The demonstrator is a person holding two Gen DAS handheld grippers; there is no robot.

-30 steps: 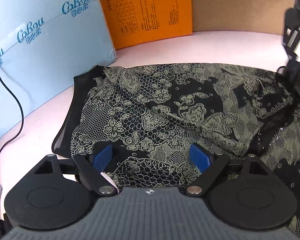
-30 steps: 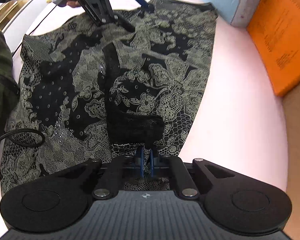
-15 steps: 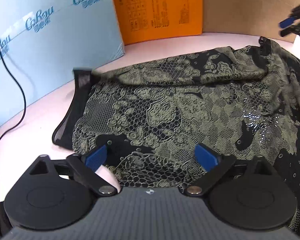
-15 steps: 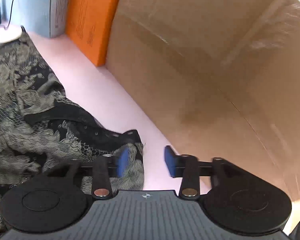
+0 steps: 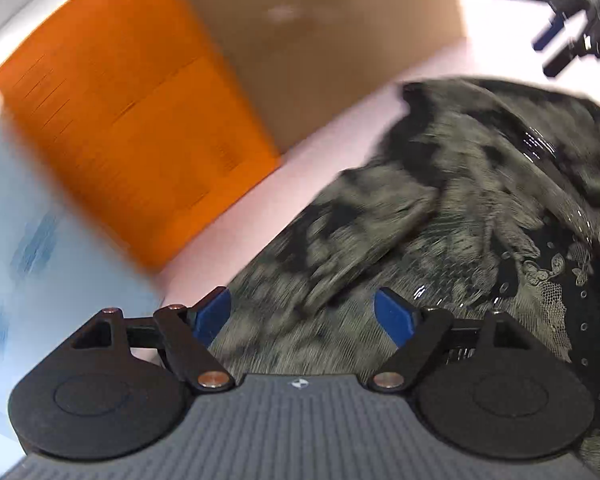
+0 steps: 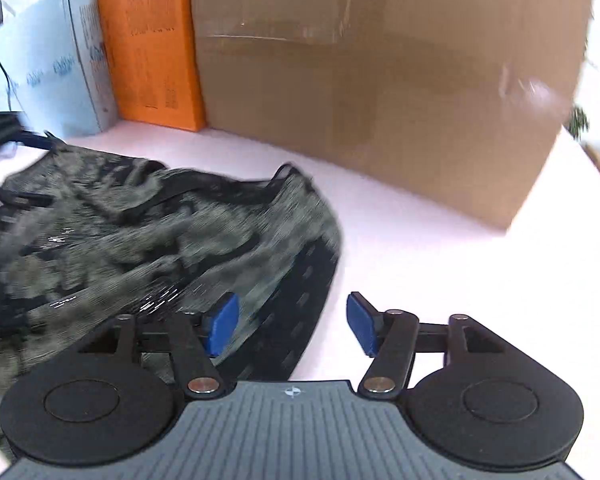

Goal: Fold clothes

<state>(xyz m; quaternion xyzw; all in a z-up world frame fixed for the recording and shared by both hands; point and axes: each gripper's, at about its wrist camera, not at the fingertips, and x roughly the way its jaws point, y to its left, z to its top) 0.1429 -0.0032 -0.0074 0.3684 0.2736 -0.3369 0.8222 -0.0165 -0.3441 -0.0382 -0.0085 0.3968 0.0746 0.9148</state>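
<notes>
We see the black garment with pale lace print (image 6: 148,240) lying crumpled on the pale pink tabletop (image 6: 440,264). Our left gripper (image 5: 302,314) is closing above the cloth, pinching nothing. Our right gripper (image 6: 292,322) is opening over the garment's edge, holding nothing.

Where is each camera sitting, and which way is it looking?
Left wrist view: sits on the left hand-held gripper, looking down along its closing blue fingers, nothing gripped, at the black lace-patterned garment on the pale pink table; the right hand-held gripper shows top right.
Right wrist view: sits on the right hand-held gripper, jaws opening with nothing gripped, facing the garment's edge and the big brown cardboard box.
Shared: garment, table, brown box, orange box, light blue box.
</notes>
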